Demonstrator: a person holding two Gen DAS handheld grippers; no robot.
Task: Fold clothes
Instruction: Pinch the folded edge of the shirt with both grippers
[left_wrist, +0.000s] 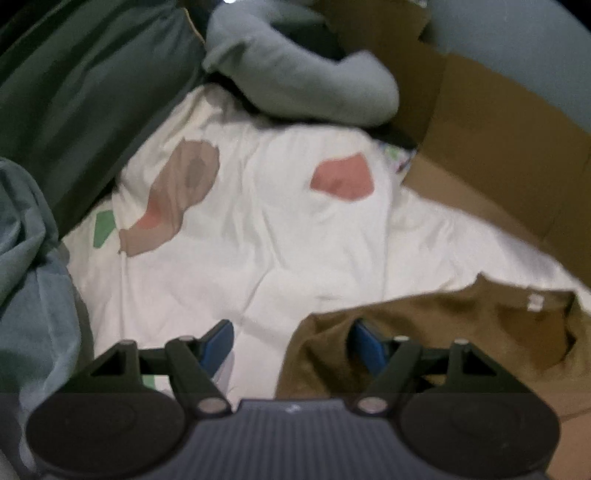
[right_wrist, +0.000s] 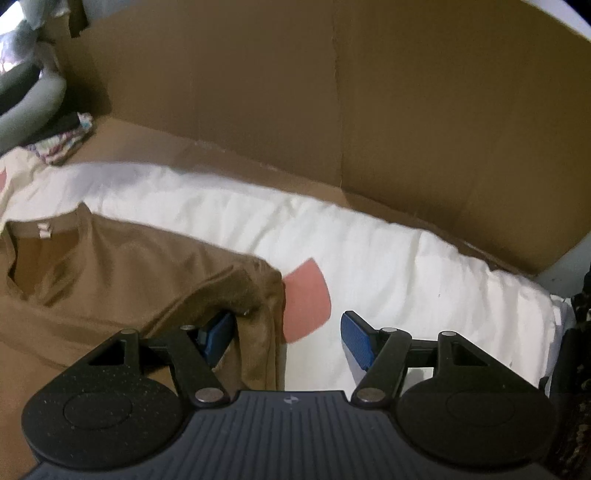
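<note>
I saw the brown cotton T-shirt (right_wrist: 110, 273) spanning both open tongs: left tongs (left_wrist: 291, 345) at one edge, right tongs (right_wrist: 288, 338) at its folded sleeve, neither gripping.

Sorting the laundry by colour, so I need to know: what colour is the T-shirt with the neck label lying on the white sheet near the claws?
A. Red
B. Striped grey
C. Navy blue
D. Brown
D: the T-shirt with its collar label showing is plain brown, spread over the white sheet.
</note>
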